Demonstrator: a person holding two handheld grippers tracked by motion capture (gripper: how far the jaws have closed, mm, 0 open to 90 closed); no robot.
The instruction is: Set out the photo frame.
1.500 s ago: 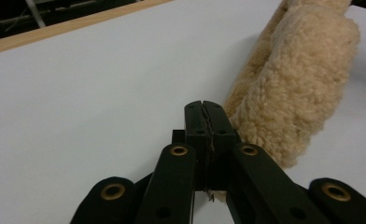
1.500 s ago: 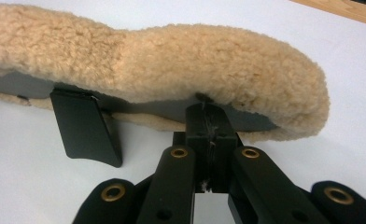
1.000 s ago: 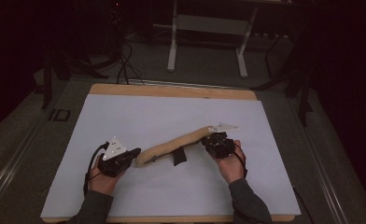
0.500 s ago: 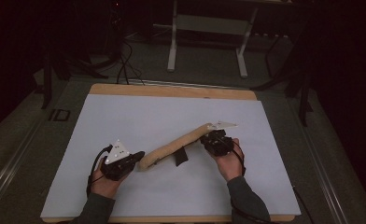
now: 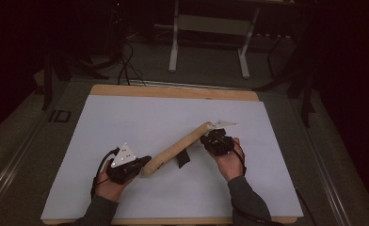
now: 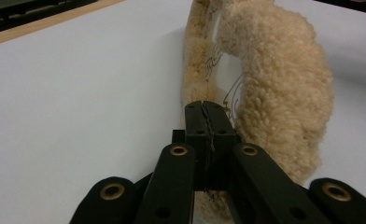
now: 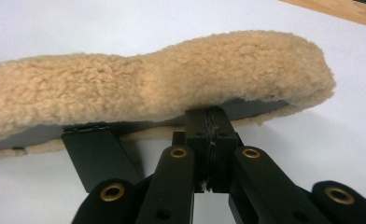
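Fleece is what both claws hold. The left claw (image 5: 142, 165) has its jaws pressed together on one end of the long fluffy pad (image 5: 178, 148). The right claw (image 5: 207, 140) pinches the other end, its jaws tight on the bottom edge. So the pad stretches from one claw to the other, slanting over the white table (image 5: 126, 122).

In the left gripper view, the pad (image 6: 274, 93) curls up just ahead of the jaws, folded with the fluff on the outside. In the right gripper view, the pad (image 7: 172, 79) lies right above the jaws, and a black strap (image 7: 99, 158) hangs down beside them. I think each end is held so the pad stays folded and can be pulled straight.
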